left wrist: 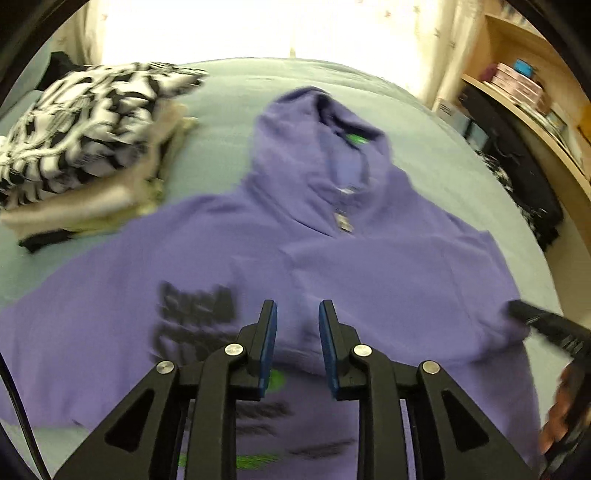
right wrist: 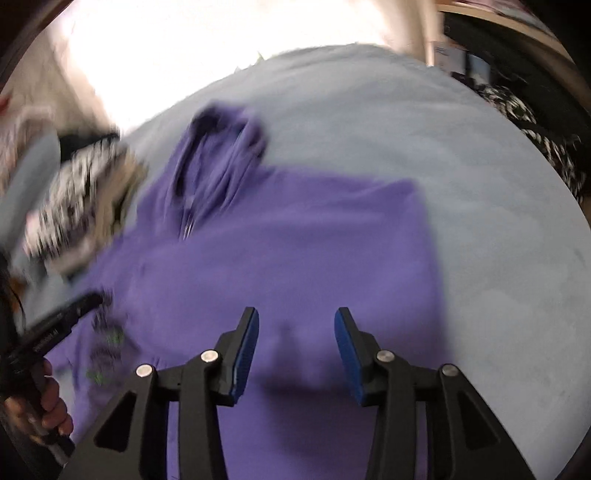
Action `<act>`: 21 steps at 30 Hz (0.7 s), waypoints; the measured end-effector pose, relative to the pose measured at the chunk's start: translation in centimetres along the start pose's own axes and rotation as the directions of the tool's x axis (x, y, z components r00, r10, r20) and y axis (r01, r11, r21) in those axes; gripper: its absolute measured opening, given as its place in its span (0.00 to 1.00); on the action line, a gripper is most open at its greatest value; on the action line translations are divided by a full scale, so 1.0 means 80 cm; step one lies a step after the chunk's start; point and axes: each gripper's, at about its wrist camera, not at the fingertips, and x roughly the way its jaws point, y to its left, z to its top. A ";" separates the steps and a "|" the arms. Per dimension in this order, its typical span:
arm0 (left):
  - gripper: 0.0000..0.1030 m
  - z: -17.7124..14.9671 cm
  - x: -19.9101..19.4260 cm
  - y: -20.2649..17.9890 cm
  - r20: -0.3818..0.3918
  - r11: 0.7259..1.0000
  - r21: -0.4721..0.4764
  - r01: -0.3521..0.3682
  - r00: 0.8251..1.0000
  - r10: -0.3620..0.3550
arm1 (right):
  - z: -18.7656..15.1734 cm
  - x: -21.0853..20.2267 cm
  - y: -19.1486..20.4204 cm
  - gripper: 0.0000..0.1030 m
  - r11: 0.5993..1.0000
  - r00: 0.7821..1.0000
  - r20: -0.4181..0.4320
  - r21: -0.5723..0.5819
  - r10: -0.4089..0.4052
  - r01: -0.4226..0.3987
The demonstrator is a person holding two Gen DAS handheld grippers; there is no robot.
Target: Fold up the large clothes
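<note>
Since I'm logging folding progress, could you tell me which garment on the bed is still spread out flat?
The purple hoodie, lying open below both grippers. The black-and-white patterned garment is already folded atop the stack beside it.

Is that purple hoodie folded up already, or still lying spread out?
Partly folded: the purple hoodie lies flat on the bed, one sleeve folded in across the chest, hood still extended.

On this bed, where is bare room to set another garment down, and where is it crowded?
Bare bed lies right of the purple hoodie, and a strip beyond its hood toward the curtains. Crowded: the folded pile left of the hood, nearly touching the hoodie.
</note>
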 end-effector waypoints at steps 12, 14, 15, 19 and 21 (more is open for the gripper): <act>0.19 -0.038 0.059 -0.032 -0.032 0.998 -0.070 -0.007 0.999 0.004 | -0.045 0.047 0.047 0.38 0.992 0.998 -0.057 -0.122 0.017 -0.023; 0.13 -0.039 0.059 -0.020 -0.042 0.997 -0.079 0.022 0.999 -0.026 | -0.046 0.037 0.033 0.24 0.989 0.999 -0.041 -0.149 -0.003 -0.003; 0.08 -0.039 0.059 -0.014 -0.047 0.996 -0.083 0.028 0.998 -0.032 | -0.048 0.032 0.023 0.25 0.982 0.994 -0.011 -0.157 -0.107 0.104; 0.04 -0.041 0.059 0.004 -0.057 0.994 -0.085 0.072 0.995 -0.077 | -0.049 0.013 -0.071 0.23 0.973 0.973 0.029 -0.030 -0.227 0.228; 0.04 -0.039 0.059 0.004 -0.056 0.994 -0.086 0.068 0.996 -0.073 | -0.050 0.006 -0.100 0.20 0.986 0.987 0.014 0.046 -0.159 0.158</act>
